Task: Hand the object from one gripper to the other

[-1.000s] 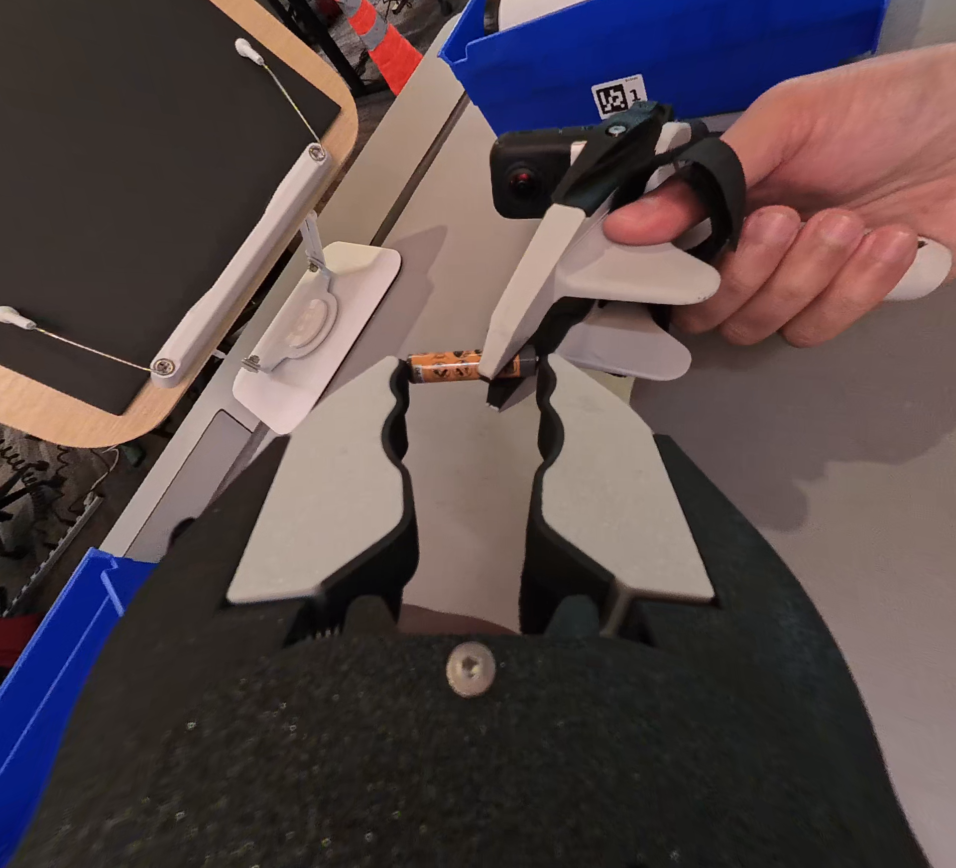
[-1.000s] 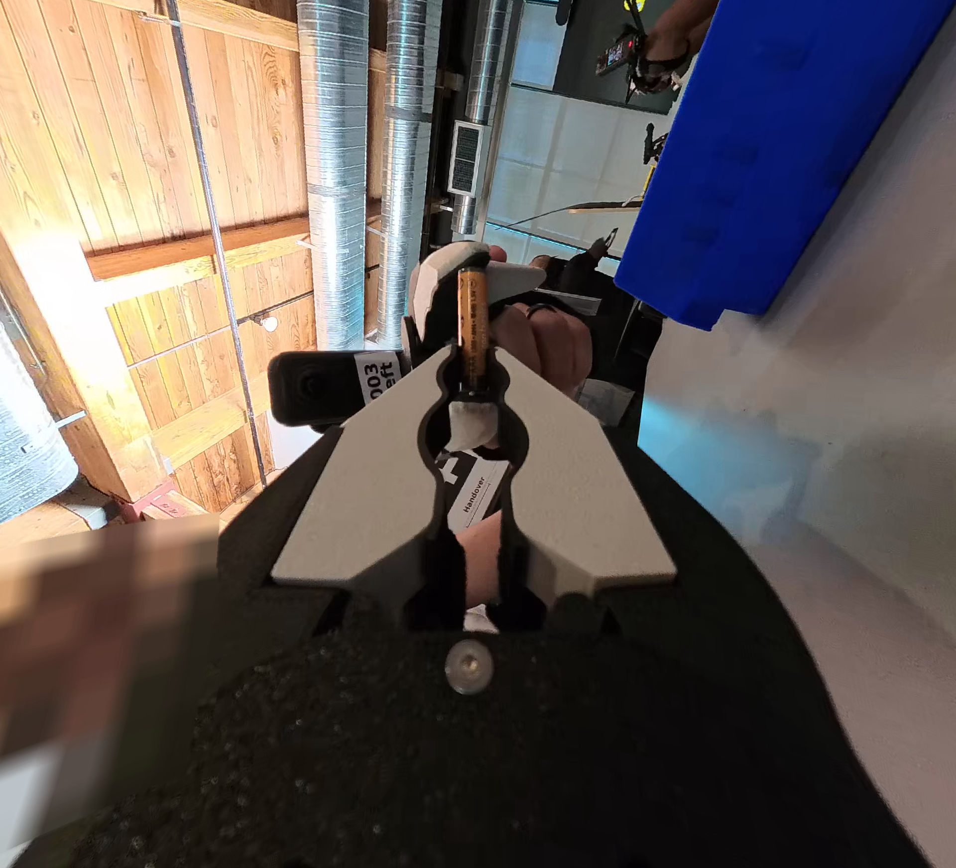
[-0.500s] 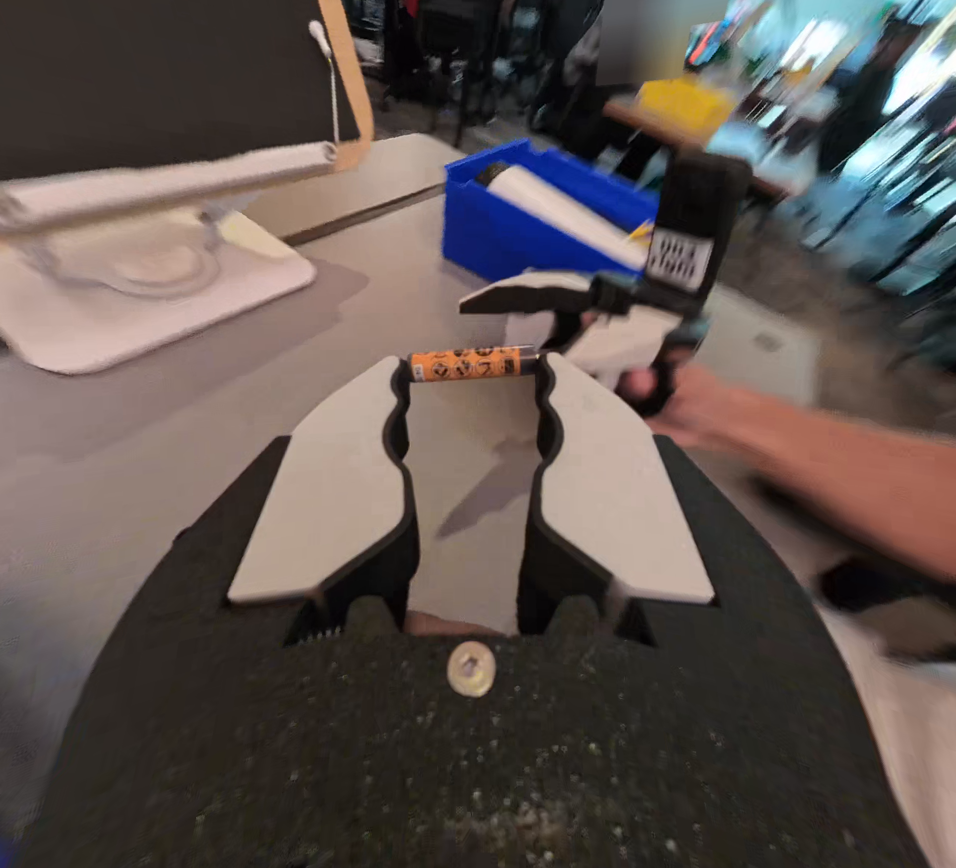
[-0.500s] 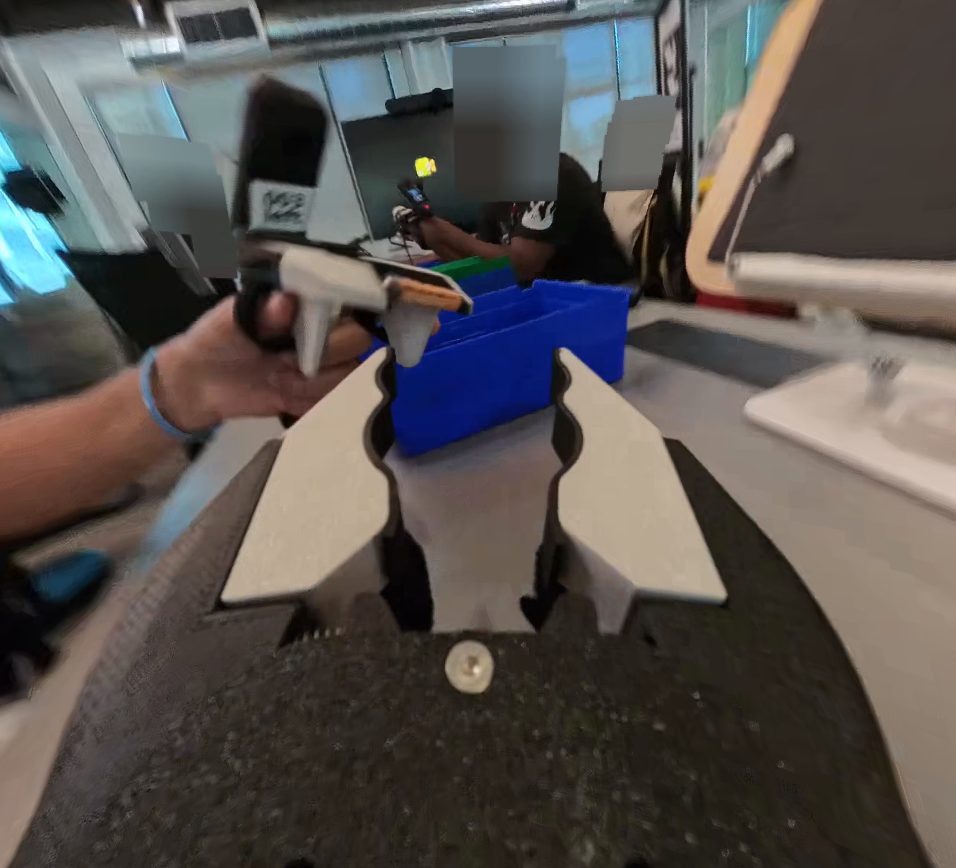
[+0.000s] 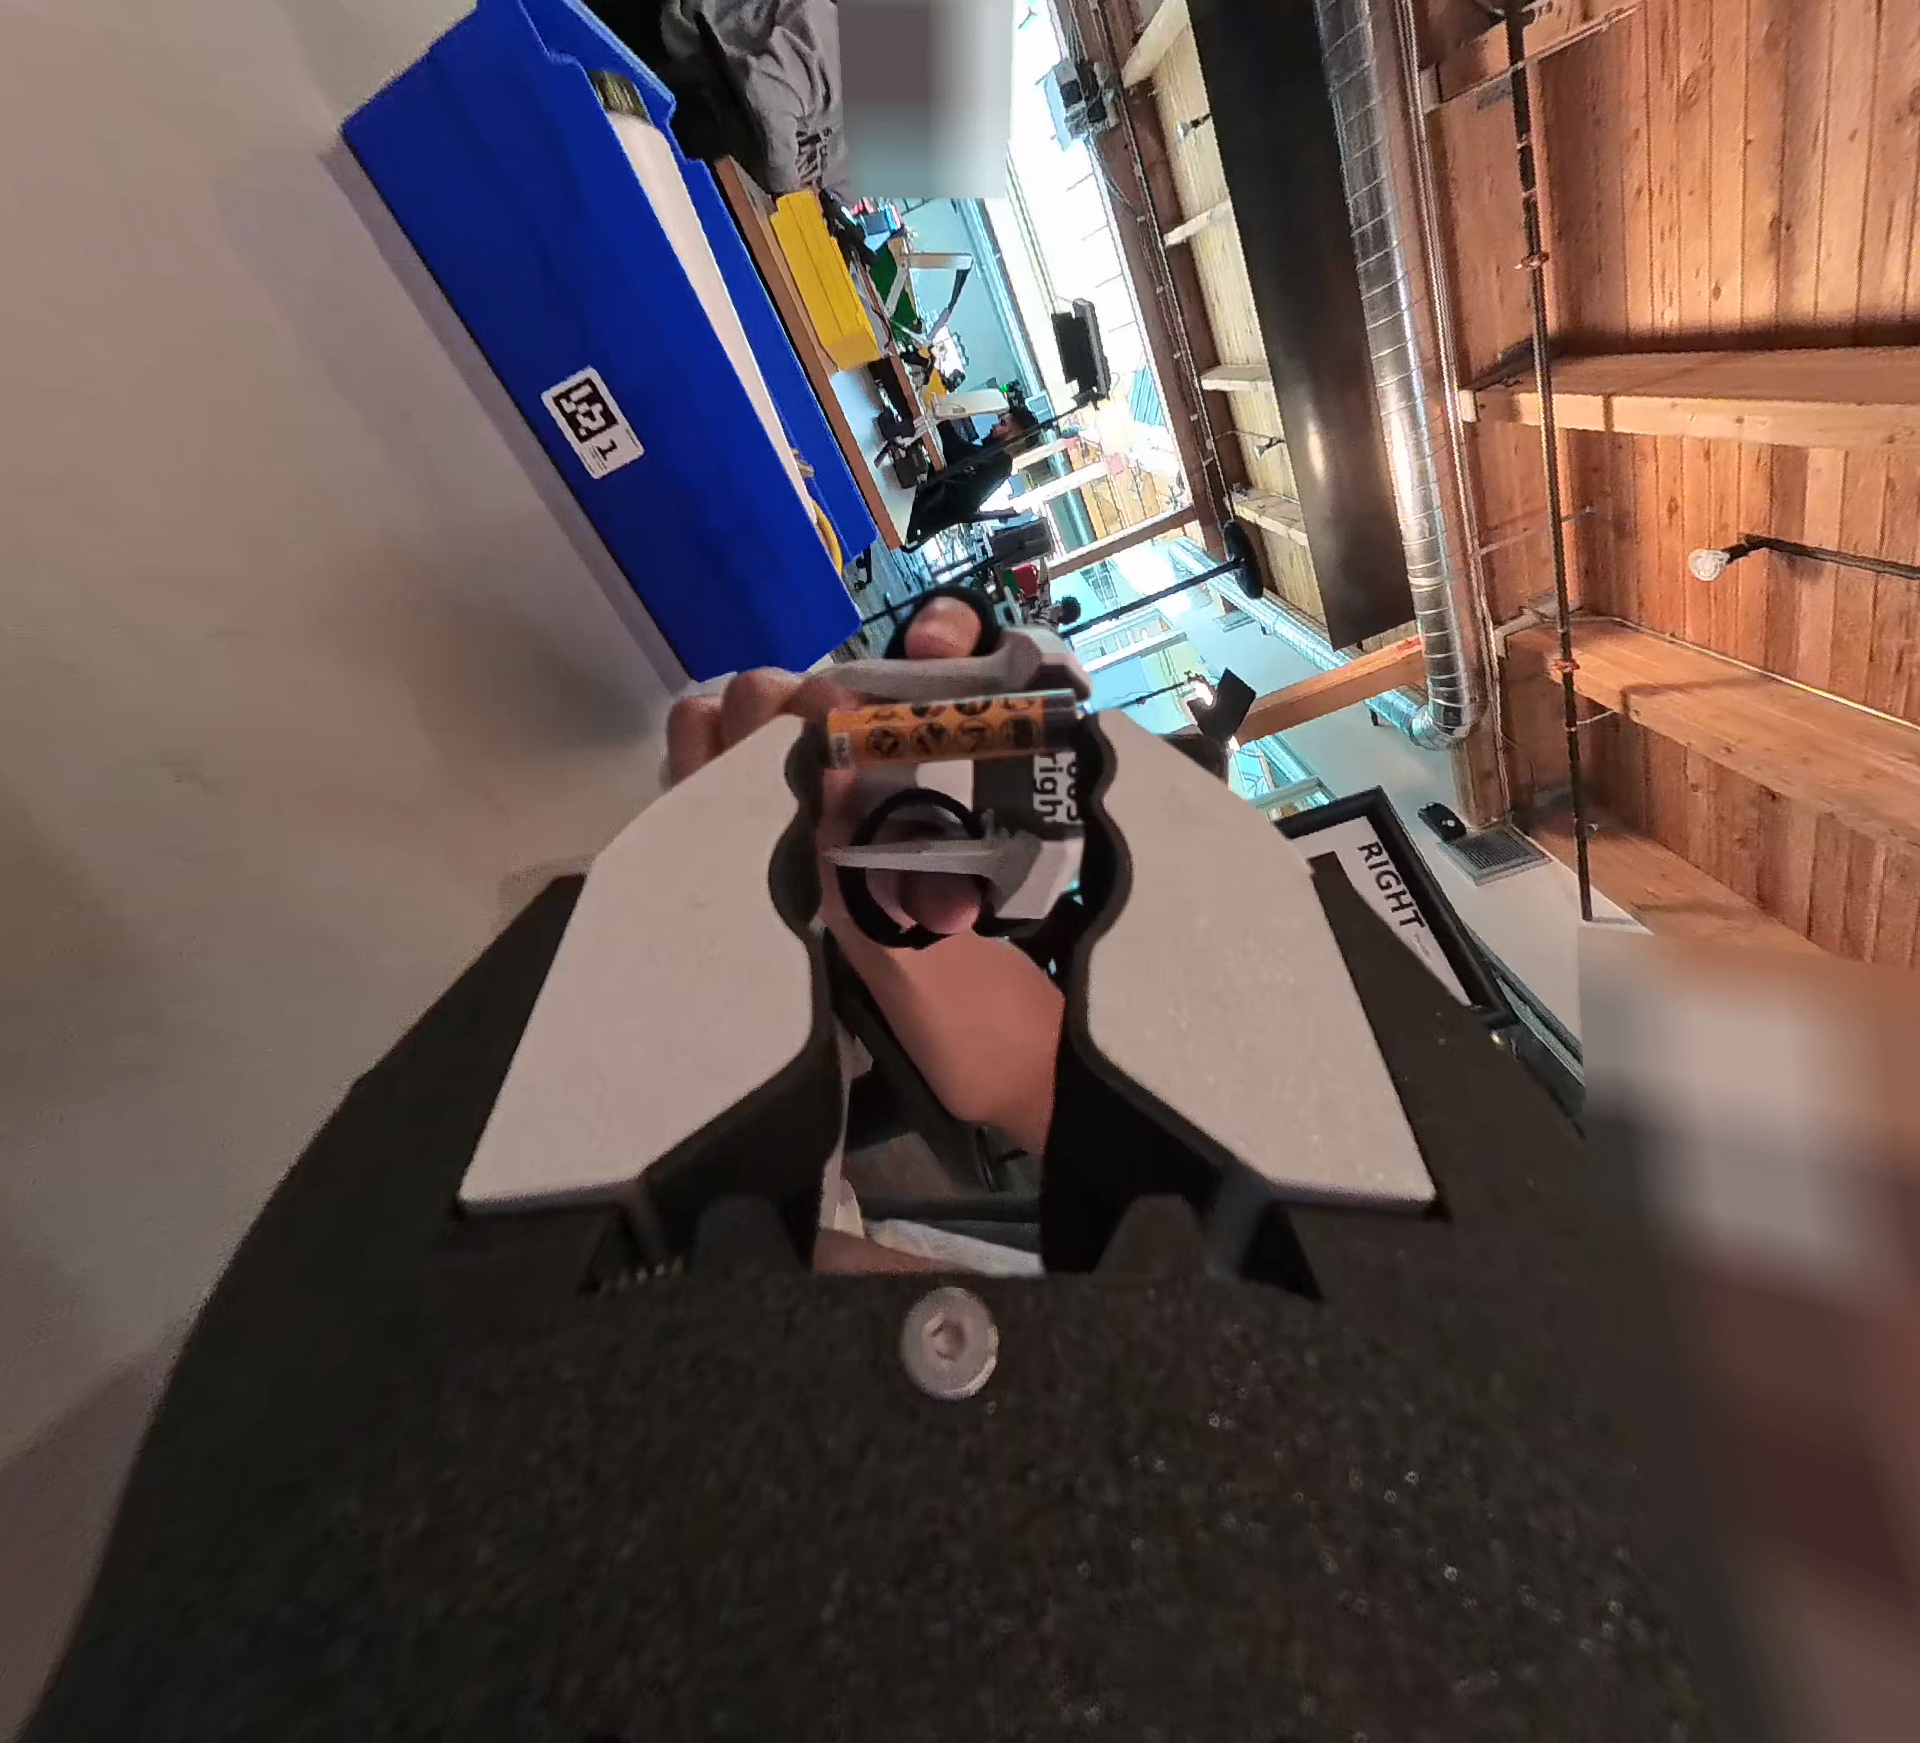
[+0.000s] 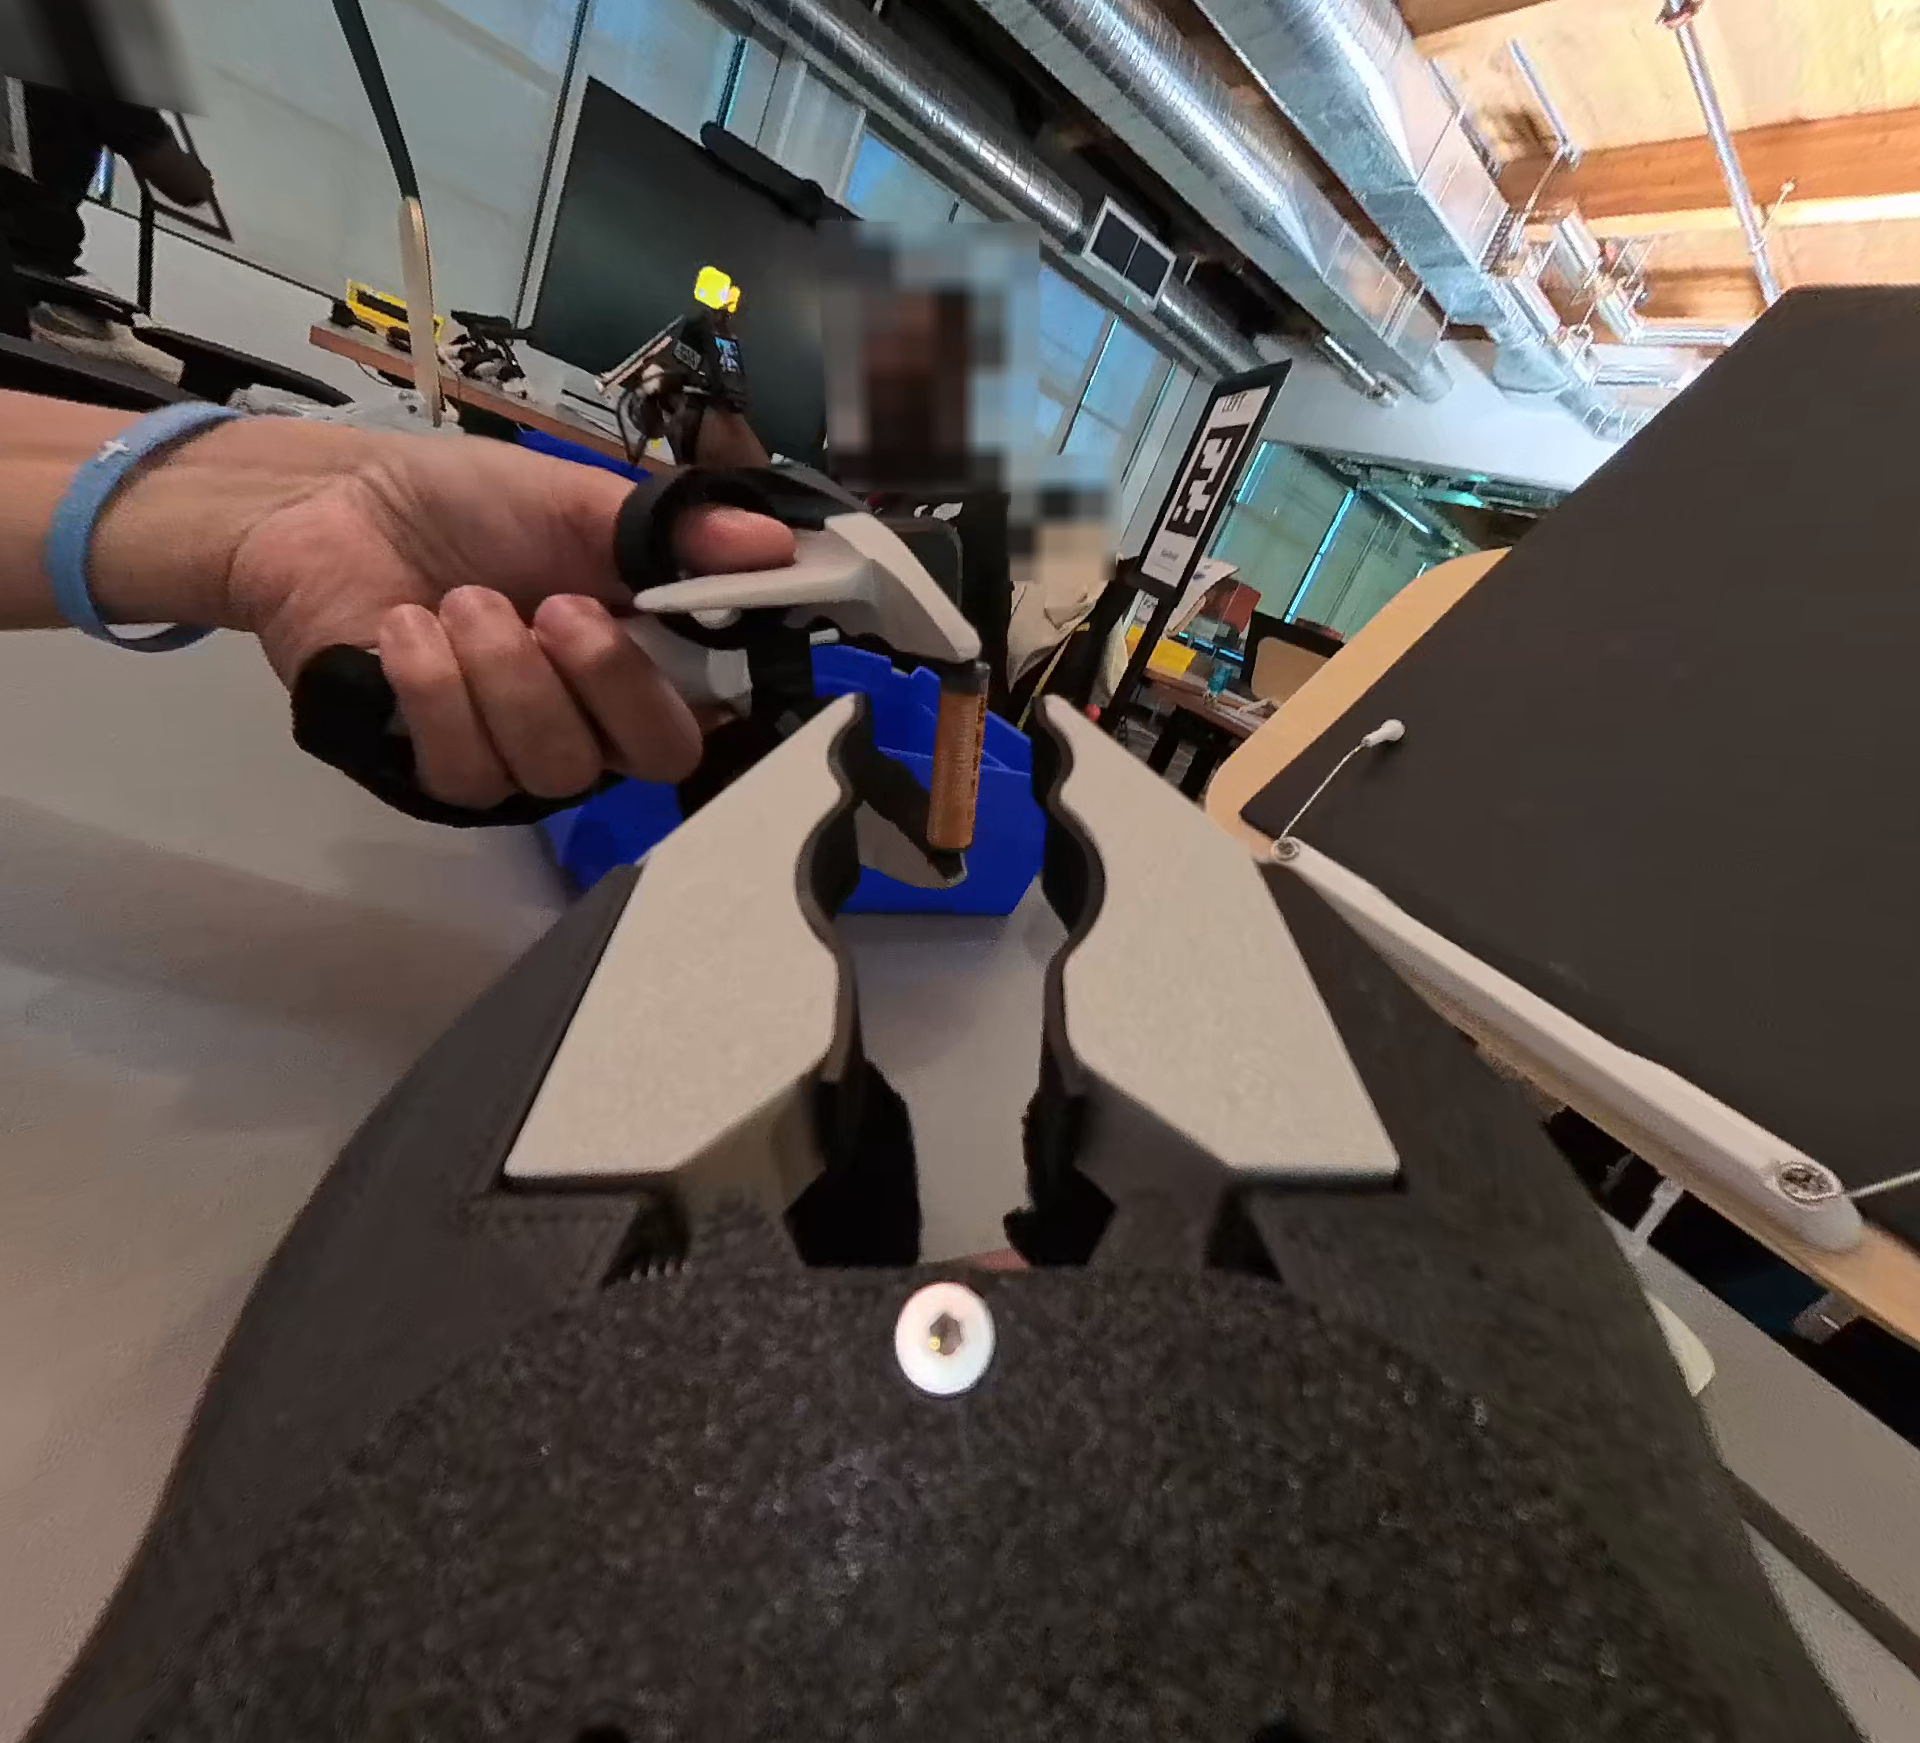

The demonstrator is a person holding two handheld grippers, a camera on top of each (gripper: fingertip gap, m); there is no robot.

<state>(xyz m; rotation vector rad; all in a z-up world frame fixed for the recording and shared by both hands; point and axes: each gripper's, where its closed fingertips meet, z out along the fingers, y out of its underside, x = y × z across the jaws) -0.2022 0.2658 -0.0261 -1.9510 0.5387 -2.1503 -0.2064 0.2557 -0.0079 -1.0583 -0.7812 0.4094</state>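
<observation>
An orange battery (image 5: 951, 730) with black markings is clamped end to end between my left gripper's (image 5: 951, 743) fingertips, held in the air. My right gripper (image 6: 951, 717) is open, with one fingertip on each side of the battery (image 6: 956, 768) and a gap on both sides. In the right wrist view the left gripper (image 6: 956, 758) comes in from the left in a person's hand and holds the battery upright. In the left wrist view the right gripper (image 5: 925, 768) faces me just behind the battery, its jaws apart.
A blue bin (image 5: 582, 322) holding a white roll stands on the grey table (image 5: 208, 550). A black board with a wooden rim (image 6: 1662, 654) on a white stand is close on the right. People and benches are in the background. My left and right fingertips are right by each other.
One second ago my right gripper was shut on the battery. It let go and drew away, and now stands open around it again. My left gripper kept hold and both grippers turned.
</observation>
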